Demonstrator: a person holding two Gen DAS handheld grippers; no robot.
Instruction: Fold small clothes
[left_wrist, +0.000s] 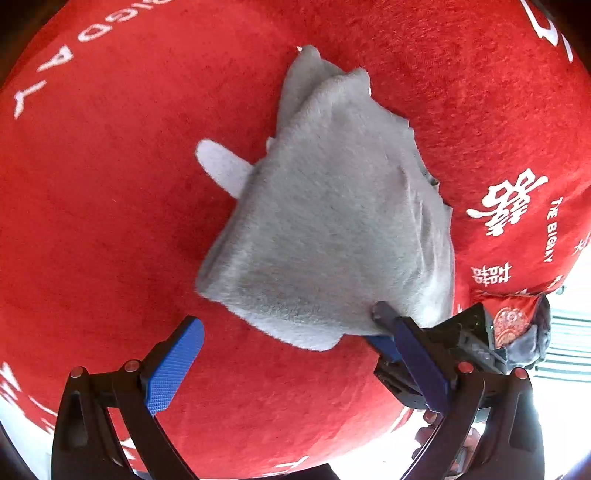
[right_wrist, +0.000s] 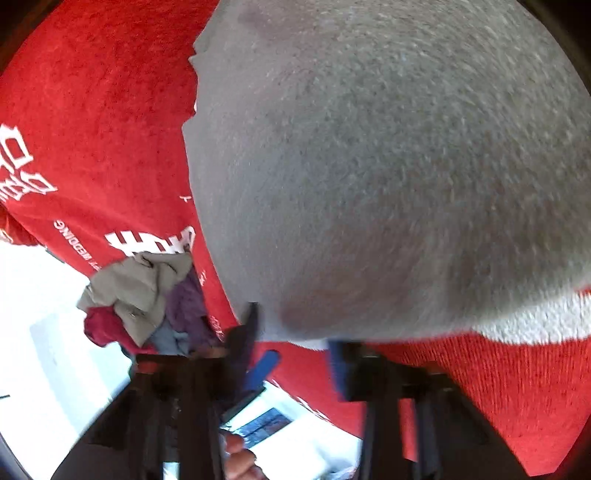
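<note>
A small grey fleece garment (left_wrist: 325, 221) lies folded on a red cloth (left_wrist: 110, 221) with white lettering. A pale tab (left_wrist: 221, 166) sticks out at its left. My left gripper (left_wrist: 295, 354) is open and empty, just in front of the garment's near edge. Its left blue pad (left_wrist: 173, 369) is clear of the cloth. The right gripper's jaw (left_wrist: 391, 325) sits at the garment's near right corner in the left wrist view. In the right wrist view the garment (right_wrist: 388, 166) fills the frame and my right gripper (right_wrist: 299, 347) is at its near edge, jaws apart, blurred.
A pile of other small clothes (right_wrist: 147, 299), grey, purple and dark red, lies at the red cloth's edge (right_wrist: 74, 251). Beyond that edge is a bright white floor (right_wrist: 44, 332). A red patterned item (left_wrist: 517, 317) lies near the right edge in the left wrist view.
</note>
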